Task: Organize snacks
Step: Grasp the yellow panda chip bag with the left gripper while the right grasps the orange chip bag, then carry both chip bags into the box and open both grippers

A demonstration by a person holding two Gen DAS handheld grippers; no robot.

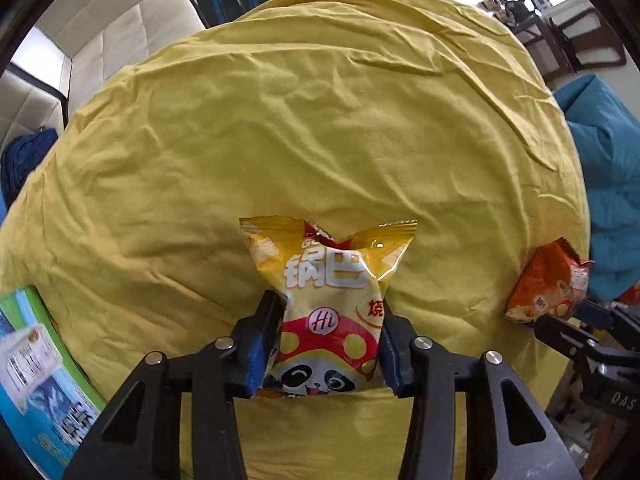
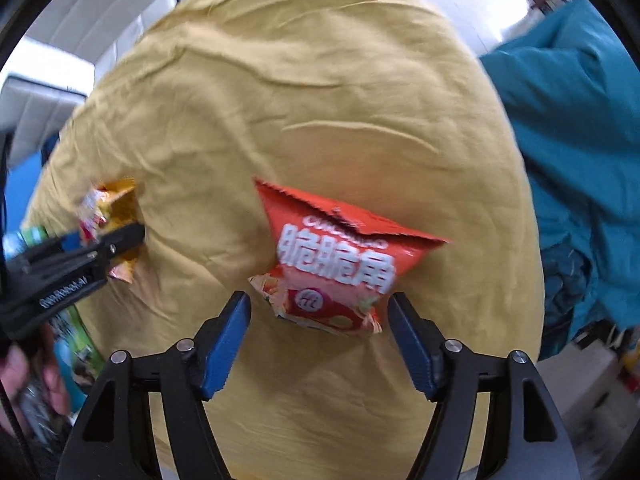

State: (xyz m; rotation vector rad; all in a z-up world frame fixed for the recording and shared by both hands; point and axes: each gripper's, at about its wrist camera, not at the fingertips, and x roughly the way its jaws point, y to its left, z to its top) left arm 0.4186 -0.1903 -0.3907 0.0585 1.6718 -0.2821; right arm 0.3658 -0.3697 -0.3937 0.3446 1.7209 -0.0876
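Note:
My left gripper [image 1: 328,312] is shut on a yellow snack bag [image 1: 328,280] with a panda print, squeezing its lower half above the yellow cloth [image 1: 280,120]. In the right wrist view that yellow bag [image 2: 108,208] shows at the left, held by the left gripper [image 2: 120,240]. A red-orange snack bag [image 2: 332,264] lies on the yellow cloth [image 2: 320,100] just ahead of my right gripper [image 2: 320,308], which is open, its blue pads [image 2: 224,344] wide of the bag on both sides. The left wrist view shows the same orange bag [image 1: 548,284] at the right edge.
A green and blue printed box [image 1: 44,380] lies at the cloth's left edge. Teal fabric [image 2: 580,140] is bunched to the right of the cloth. White cushions [image 1: 100,40] sit beyond at the far left. A person's hand [image 2: 24,368] holds the left gripper.

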